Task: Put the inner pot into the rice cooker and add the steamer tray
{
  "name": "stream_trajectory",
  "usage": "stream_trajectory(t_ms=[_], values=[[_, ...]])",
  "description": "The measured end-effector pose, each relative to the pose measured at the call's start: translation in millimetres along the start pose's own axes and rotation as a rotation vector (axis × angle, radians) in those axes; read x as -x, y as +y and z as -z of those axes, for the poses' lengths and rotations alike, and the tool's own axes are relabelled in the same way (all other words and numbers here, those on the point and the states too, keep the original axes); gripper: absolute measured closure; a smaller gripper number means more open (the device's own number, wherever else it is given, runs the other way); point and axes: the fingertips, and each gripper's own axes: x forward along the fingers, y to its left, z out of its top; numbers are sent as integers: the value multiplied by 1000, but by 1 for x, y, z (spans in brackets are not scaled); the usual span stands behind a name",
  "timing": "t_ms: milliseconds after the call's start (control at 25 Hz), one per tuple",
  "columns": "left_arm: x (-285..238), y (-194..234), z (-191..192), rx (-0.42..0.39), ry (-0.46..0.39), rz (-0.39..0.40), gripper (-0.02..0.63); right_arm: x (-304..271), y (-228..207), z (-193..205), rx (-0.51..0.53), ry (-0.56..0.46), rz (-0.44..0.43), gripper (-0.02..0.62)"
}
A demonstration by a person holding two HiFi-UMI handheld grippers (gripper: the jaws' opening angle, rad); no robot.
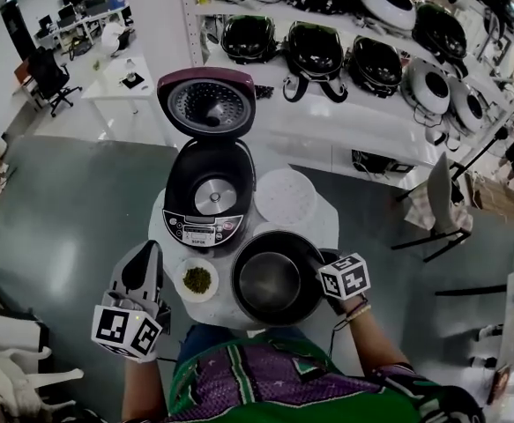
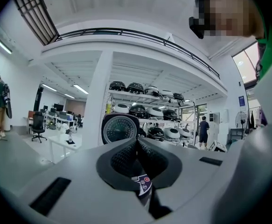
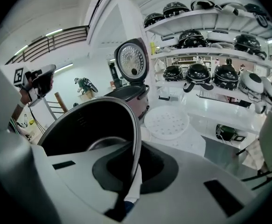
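The dark inner pot hangs over the near part of the small white table. My right gripper is shut on its right rim; in the right gripper view the pot's rim runs between the closed jaws of the right gripper. The rice cooker stands behind it, its lid up and its cavity empty. To the cooker's right the white steamer tray lies flat. My left gripper is left of the table with its pads together and nothing held, as the left gripper shows in its own view.
A small white bowl with something green in it sits by the pot's left side. Shelves behind hold several rice cookers. A chair stands at the right, a white desk at the far left.
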Motion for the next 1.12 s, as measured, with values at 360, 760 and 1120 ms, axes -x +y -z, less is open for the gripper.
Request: stream_trajectory(t_ms=[360,760,1120], values=[[-12,26,-8,59,-4,-13,584,43,-28,-36,-69,-43,55,583],[-41,58,-45,69,-40,53,584,63,-47,-107,-133,-125,146,581],[-49,95,-70,6,-75,57,584,60,-45,-181,-173,-251,197,580]])
